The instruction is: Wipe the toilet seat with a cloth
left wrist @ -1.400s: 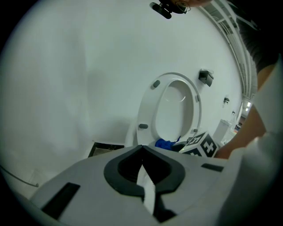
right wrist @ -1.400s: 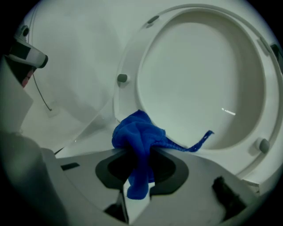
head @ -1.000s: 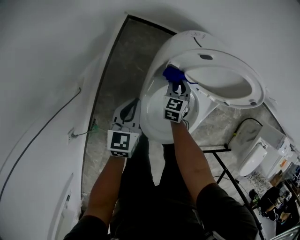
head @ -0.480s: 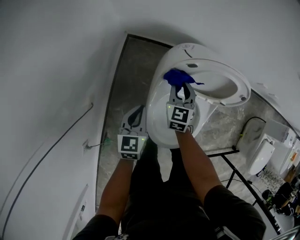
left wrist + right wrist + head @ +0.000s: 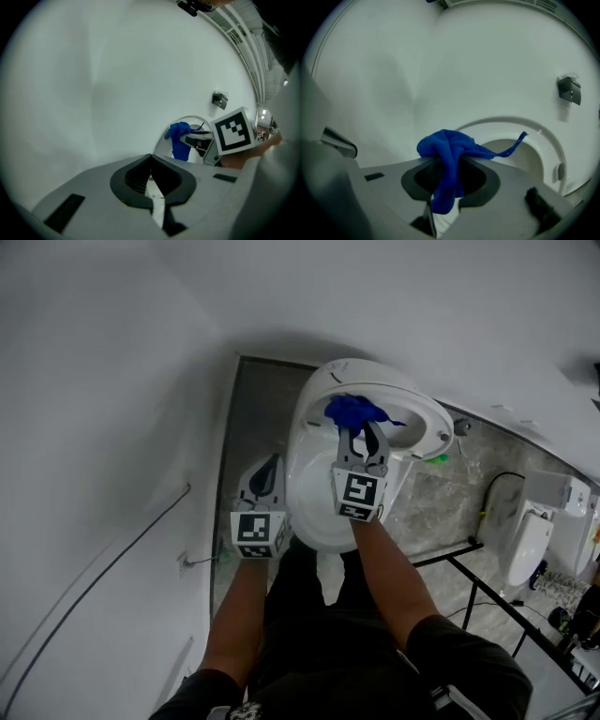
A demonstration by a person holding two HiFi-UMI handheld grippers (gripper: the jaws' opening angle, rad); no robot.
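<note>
right gripper (image 5: 364, 435): jaws clamped on a bunched bright-blue cloth (image 5: 353, 410). in the right gripper view the wad sits on top of the jaw tips, a tail hangs down between them, and one thin strand sticks out to the right. the cloth is at the left end of the white oval toilet seat (image 5: 433, 430), over its rim; can't tell if it actually touches the plastic. the seat looks tilted up off the white ceramic toilet bowl (image 5: 314, 507).

left gripper (image 5: 270, 465): jaws fully closed, nothing between them. it hangs just beside the bowl's left side, nearer the person than the right gripper, over the grey stone floor (image 5: 246, 409). the left gripper view looks past its own jaws at the cloth and the right gripper's marker cube.

surroundings: plain white wall (image 5: 103, 381) on the left with a thin black cable (image 5: 117, 554) running along it. small dark metal bracket (image 5: 569, 90) on the wall behind the toilet. black metal frame (image 5: 464, 582) and a second white toilet (image 5: 518, 545) off to the right.
</note>
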